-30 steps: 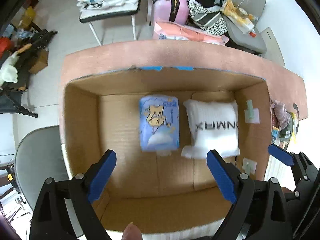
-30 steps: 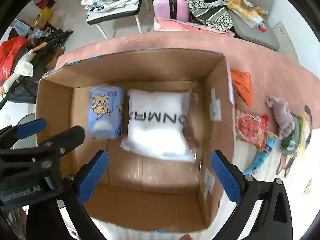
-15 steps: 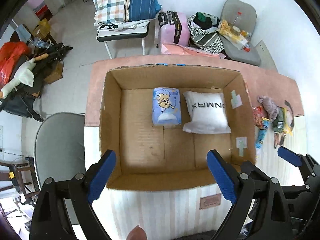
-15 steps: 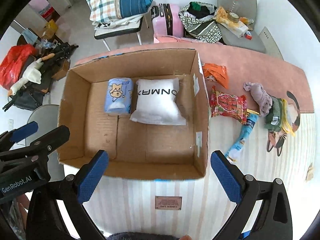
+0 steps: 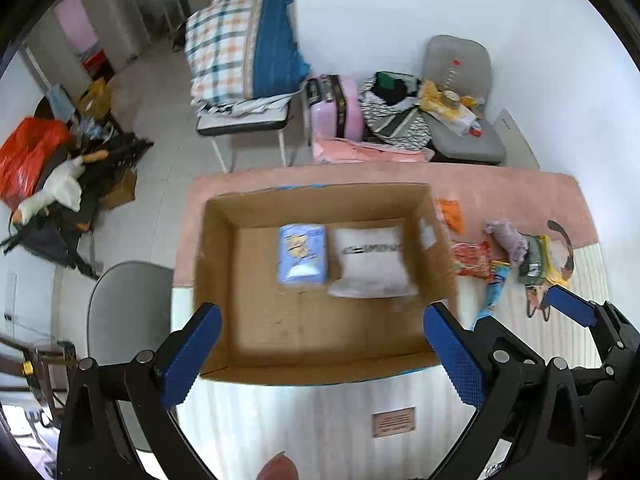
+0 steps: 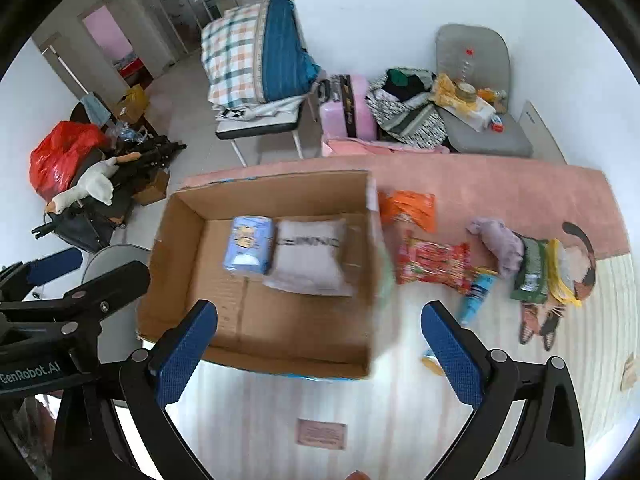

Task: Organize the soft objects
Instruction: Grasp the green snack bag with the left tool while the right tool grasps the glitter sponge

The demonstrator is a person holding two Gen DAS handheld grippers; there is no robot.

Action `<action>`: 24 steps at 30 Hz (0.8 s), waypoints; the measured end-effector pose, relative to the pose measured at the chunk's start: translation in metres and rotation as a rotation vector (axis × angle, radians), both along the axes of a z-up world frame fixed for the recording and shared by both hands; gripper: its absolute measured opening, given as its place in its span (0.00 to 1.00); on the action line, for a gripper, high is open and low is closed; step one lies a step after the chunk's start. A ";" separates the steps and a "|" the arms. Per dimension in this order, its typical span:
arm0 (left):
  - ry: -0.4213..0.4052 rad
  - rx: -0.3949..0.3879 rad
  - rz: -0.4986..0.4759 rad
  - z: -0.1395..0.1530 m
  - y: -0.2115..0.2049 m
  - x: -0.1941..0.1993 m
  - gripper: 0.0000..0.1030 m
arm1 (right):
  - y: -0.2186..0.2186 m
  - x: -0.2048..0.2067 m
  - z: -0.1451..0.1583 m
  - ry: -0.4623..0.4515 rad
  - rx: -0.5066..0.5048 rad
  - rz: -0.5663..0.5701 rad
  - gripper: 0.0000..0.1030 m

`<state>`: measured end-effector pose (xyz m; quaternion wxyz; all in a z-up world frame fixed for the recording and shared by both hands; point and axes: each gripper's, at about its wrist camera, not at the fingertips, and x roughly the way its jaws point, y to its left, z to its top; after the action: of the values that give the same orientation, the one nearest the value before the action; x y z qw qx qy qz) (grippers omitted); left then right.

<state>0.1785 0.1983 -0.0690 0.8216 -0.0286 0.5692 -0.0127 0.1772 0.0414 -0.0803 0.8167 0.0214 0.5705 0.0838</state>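
bed point(image 5: 320, 420) | box point(image 5: 216, 264): blue pack point(image 5: 303, 254), white pillow point(image 5: 370, 262) (lettering blurred, maybe)

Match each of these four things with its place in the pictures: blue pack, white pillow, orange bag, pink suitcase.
Things:
1. blue pack
2. white pillow
3. orange bag
4. pink suitcase

Places:
A. on the floor, beyond the pink mat
B. in the box, right side
C. on the pink mat, outside the box
D. in the box, left of the pillow

Pairs: 1-D, 2-B, 3-C, 4-A
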 end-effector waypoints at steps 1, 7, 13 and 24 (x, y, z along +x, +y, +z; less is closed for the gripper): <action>-0.002 0.001 -0.013 0.001 -0.013 0.003 1.00 | -0.014 0.003 0.000 0.016 0.003 -0.014 1.00; 0.036 0.016 -0.112 -0.014 -0.115 0.031 1.00 | -0.136 0.018 -0.007 0.068 -0.090 -0.135 1.00; 0.189 0.026 -0.262 -0.083 -0.229 0.065 0.99 | -0.277 0.050 -0.045 0.188 -0.140 -0.269 1.00; 0.480 -0.160 -0.266 -0.180 -0.354 0.137 0.55 | -0.402 0.117 -0.144 0.350 -0.119 -0.279 0.77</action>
<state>0.3156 -0.1555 -0.2492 0.6494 -0.0207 0.7435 -0.1583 0.2942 -0.3606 -0.2238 0.7089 0.0660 0.6988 -0.0687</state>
